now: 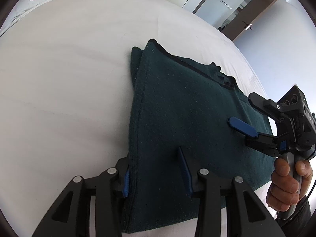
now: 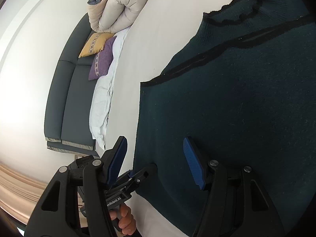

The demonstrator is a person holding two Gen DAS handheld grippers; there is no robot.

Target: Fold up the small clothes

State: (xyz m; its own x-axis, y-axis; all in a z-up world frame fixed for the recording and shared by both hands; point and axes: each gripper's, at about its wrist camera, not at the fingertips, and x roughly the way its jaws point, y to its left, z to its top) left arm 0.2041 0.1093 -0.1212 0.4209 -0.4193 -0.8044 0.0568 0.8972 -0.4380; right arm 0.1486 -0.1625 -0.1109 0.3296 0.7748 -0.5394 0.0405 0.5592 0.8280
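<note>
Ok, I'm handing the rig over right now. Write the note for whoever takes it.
Left gripper: open, straddling the left edge of the garment, one finger outside it, one over the cloth.
Right gripper: open, also astride a garment edge, nothing clamped.
Garment: dark green, black trim, lying on the white bed, already folded at least once; layered edges show at the left.
Left to do: close on the edges, make the next fold, smooth it flat.
</note>
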